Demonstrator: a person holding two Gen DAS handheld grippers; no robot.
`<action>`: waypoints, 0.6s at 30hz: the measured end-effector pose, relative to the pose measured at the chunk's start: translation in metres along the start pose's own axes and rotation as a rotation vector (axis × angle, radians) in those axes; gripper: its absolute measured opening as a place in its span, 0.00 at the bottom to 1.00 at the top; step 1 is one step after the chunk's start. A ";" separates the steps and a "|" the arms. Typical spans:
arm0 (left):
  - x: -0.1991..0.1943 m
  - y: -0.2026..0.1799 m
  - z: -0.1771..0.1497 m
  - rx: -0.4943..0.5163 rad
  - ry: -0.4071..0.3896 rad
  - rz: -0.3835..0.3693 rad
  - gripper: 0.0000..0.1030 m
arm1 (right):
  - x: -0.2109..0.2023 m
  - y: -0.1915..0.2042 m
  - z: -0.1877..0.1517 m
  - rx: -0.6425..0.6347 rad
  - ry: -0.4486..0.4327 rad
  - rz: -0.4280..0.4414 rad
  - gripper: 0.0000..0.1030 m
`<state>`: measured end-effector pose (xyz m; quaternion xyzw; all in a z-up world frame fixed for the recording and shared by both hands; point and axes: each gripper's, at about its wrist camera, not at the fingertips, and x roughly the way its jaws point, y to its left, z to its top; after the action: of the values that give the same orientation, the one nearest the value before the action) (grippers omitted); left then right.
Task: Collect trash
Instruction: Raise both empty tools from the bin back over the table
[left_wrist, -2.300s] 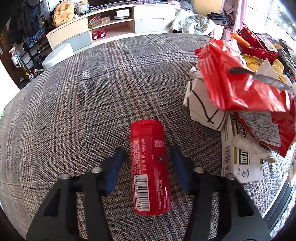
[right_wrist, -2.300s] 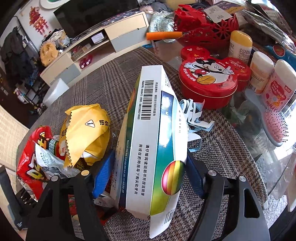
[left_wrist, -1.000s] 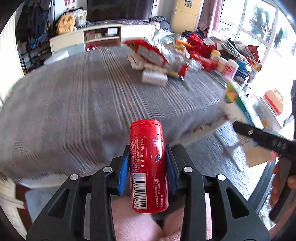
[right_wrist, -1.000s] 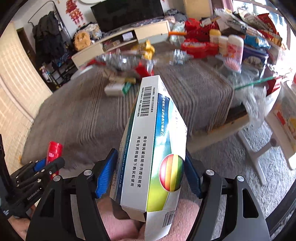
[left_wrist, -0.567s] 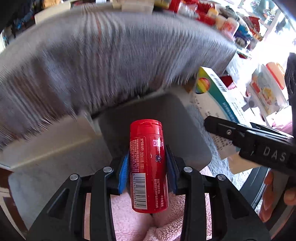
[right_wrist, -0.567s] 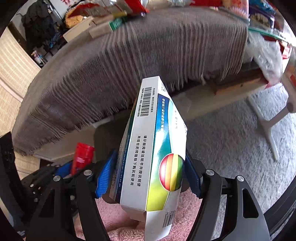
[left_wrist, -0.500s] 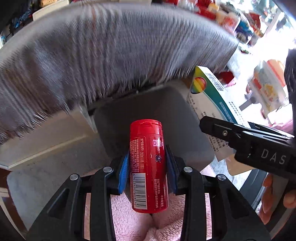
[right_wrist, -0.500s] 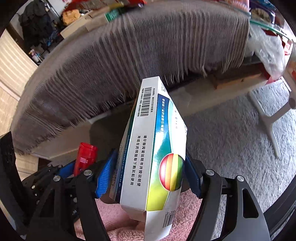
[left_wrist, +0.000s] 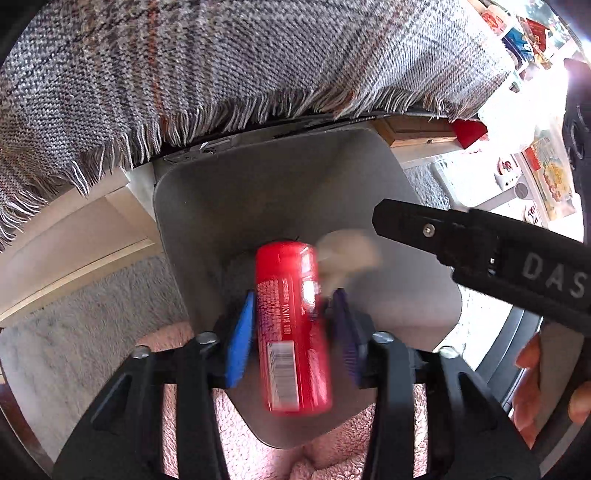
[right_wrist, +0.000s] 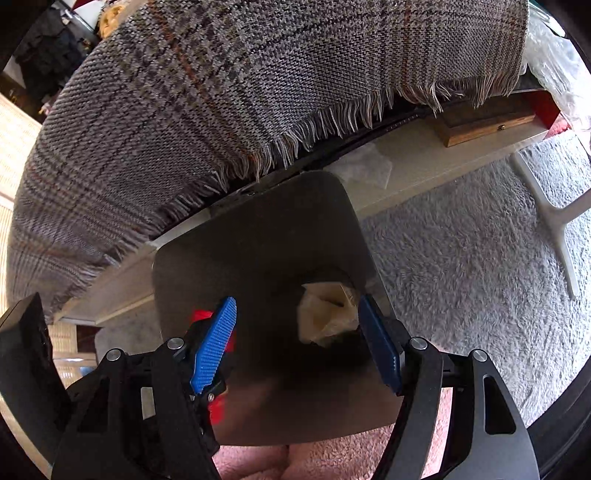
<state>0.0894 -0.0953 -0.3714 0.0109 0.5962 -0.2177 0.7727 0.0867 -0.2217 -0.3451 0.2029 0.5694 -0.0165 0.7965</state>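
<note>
At lower centre, the left claw (left_wrist: 295, 332) stands slightly parted around a blurred red canister (left_wrist: 293, 325) over the grey bin (left_wrist: 229, 206). The right claw (right_wrist: 299, 343) gapes wide, holding nothing; crumpled paper (right_wrist: 325, 314) lies in the bin beside its right finger.

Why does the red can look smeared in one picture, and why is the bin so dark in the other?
Left wrist view: the red can is motion-blurred between the parted pads of the left gripper, while the fringed cloth stays sharp; the window corner is blown out white. Right wrist view: the grey bin lies in deep shadow, and the fisheye lens bends the table edge into a curve.
</note>
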 end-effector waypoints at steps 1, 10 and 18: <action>-0.004 0.004 0.000 0.001 -0.005 0.005 0.54 | -0.001 0.000 0.001 0.000 -0.005 -0.004 0.69; -0.048 0.008 -0.008 0.023 -0.090 0.021 0.82 | -0.045 -0.009 -0.001 0.020 -0.141 -0.066 0.90; -0.113 0.013 0.001 0.048 -0.230 0.078 0.92 | -0.103 -0.017 0.019 0.029 -0.288 -0.017 0.97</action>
<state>0.0730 -0.0474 -0.2691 0.0275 0.4972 -0.2018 0.8434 0.0634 -0.2653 -0.2505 0.2049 0.4507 -0.0602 0.8667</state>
